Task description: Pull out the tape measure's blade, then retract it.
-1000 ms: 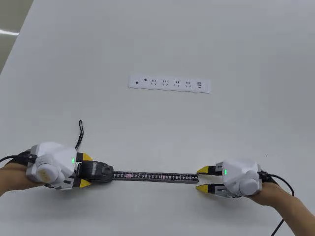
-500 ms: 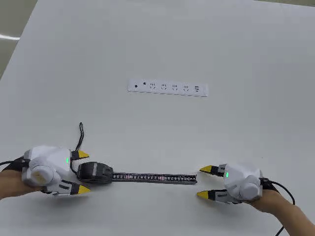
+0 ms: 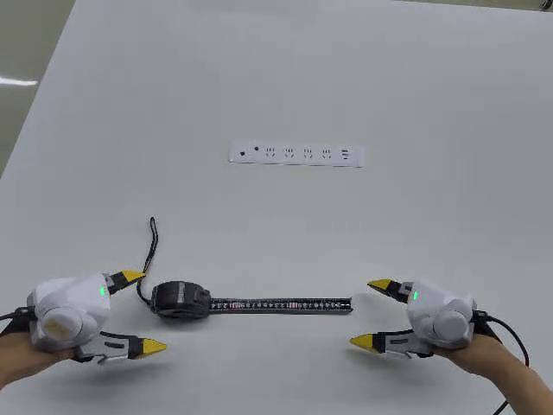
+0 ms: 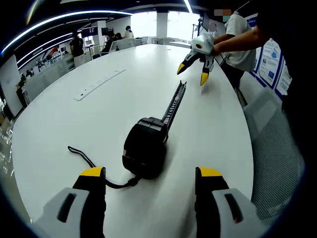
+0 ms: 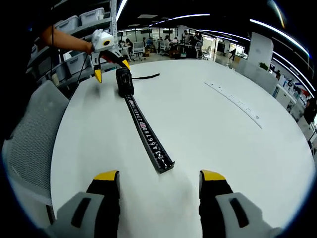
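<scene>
— Where is the tape measure?
— Its black case lies on the white worktop, at about 7 o'clock from the power strip. The blade is pulled out and lies flat, running from the case towards 3 o'clock. A thin black strap trails from the case towards 11 o'clock.
— And the grippers?
— The left gripper sits at the case's 9 o'clock, jaws wide and holding nothing, tips just short of the case. The right gripper is at 3 o'clock from the blade's end, jaws wide too, near it but not touching
</scene>
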`<state>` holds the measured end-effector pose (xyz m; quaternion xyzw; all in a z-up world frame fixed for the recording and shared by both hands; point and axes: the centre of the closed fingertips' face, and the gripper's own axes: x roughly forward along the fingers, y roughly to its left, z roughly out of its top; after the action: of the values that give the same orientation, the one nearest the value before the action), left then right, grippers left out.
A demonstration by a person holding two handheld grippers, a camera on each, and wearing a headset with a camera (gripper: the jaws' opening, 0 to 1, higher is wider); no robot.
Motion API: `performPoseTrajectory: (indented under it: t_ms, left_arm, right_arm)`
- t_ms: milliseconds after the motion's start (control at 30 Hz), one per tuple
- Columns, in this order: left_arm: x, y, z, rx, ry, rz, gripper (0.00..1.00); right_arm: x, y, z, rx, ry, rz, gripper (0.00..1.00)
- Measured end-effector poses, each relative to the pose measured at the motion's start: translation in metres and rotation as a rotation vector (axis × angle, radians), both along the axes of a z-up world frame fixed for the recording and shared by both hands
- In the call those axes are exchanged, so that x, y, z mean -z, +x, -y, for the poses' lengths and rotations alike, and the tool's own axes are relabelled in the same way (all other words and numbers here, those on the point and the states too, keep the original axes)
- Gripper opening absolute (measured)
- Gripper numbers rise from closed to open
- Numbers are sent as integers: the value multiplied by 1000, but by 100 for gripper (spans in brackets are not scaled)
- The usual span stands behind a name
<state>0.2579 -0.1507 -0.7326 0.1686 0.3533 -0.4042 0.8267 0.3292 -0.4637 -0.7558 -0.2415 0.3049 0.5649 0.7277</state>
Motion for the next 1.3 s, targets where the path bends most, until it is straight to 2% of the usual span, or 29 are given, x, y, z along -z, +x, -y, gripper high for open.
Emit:
performPoseTrajectory:
  t_ms: [133, 233, 333, 467, 533, 800, 833, 933, 1167, 1300]
  left_arm:
    - [-4, -8, -1, -36, -14, 3, 75]
    - [-10, -11, -3, -77, -25, 16, 76]
    - [-18, -13, -5, -139, -61, 34, 79]
    - [-20, -22, -9, -176, -60, 48, 83]
    - [-21, -26, -13, -196, -54, 61, 83]
    - [-25, -42, -19, -277, -63, 64, 90]
    - [-24, -43, -23, -290, -63, 64, 91]
    - [-26, -48, -23, -326, -77, 69, 97]
    - [-28, -62, -18, -341, -73, 72, 99]
    - [-28, -64, -18, -357, -70, 79, 99]
  right_arm:
    - [-5, -5, 1, 49, 17, -6, 68]
    - [-11, -12, 1, 72, 20, -6, 70]
    - [-16, -16, 2, 117, 29, 3, 74]
    - [-23, -20, 3, 164, 50, 8, 76]
    - [-24, -24, 4, 182, 39, 18, 80]
    - [-30, -39, 6, 246, 41, 33, 87]
    - [-31, -42, 7, 258, 44, 29, 87]
    - [-35, -49, 6, 274, 56, 26, 88]
    - [-42, -63, 4, 290, 54, 42, 90]
    - [-48, -64, 3, 317, 70, 40, 92]
